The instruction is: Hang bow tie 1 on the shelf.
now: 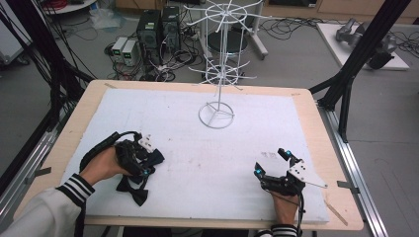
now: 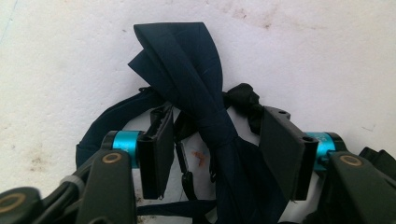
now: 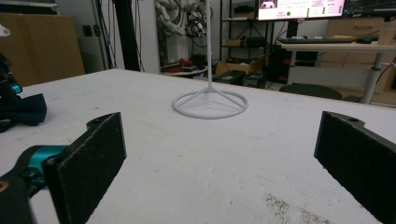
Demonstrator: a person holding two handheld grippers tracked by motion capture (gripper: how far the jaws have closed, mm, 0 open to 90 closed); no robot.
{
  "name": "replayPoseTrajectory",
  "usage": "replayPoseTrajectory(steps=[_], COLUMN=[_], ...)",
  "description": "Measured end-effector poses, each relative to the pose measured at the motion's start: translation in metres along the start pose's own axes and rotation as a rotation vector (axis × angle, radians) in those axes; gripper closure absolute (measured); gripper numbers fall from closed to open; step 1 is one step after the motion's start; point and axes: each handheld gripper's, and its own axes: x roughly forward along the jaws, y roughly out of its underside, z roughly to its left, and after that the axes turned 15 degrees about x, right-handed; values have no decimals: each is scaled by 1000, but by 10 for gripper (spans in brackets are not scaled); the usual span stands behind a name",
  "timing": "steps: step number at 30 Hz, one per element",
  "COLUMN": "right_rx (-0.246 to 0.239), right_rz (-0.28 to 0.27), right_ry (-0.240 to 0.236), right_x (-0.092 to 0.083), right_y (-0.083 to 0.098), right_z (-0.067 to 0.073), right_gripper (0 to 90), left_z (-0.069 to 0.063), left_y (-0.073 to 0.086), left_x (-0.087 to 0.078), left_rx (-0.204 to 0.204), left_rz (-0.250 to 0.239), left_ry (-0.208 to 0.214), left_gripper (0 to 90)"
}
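Note:
A dark navy bow tie (image 2: 187, 70) lies on the white mat (image 1: 207, 158) at the front left, its strap looped beneath it. My left gripper (image 2: 217, 149) points down over it, with the knot between the jaws. A gap shows on each side of the knot, so the pads do not press on it. In the high view the left gripper (image 1: 146, 165) covers the tie's middle, and one wing (image 1: 133, 191) sticks out toward the front edge. My right gripper (image 1: 270, 161) rests at the front right, wide open, with nothing between its jaws (image 3: 219, 154).
A white wire rack (image 1: 220, 74) stands on a ring base (image 3: 210, 100) at the back middle of the mat. The wooden table edge (image 1: 316, 128) frames the mat. Black frame posts (image 1: 356, 59) rise at the right, with cables and boxes on the floor behind.

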Motion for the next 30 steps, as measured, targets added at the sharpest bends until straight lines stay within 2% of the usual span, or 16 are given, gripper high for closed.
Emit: replayPoseTrajectory(steps=[4, 10, 17, 20, 27, 30], right_rx=[-1, -2, -2, -3, -5, -5], right_rz=[-1, -1, -1, -1, 0, -1], right_ry=[0, -1, -1, -1, 0, -1], right_x=[0, 0, 0, 0, 0, 0], right_y=[0, 0, 0, 0, 0, 0], right_z=[0, 0, 0, 0, 0, 0], right_gripper=[14, 14, 14, 14, 14, 14], left_z=[0, 1, 0, -1, -1, -1], left_y=[-1, -1, -4, -5, -6, -6], left_x=[2, 2, 6, 8, 9, 8], left_rx=[-17, -17, -16, -37, -55, -40], left_rz=[0, 4, 41, 42, 38, 40], left_ry=[-5, -7, -8, -7, -9, -9], left_gripper=[499, 540, 604, 650, 725, 732])
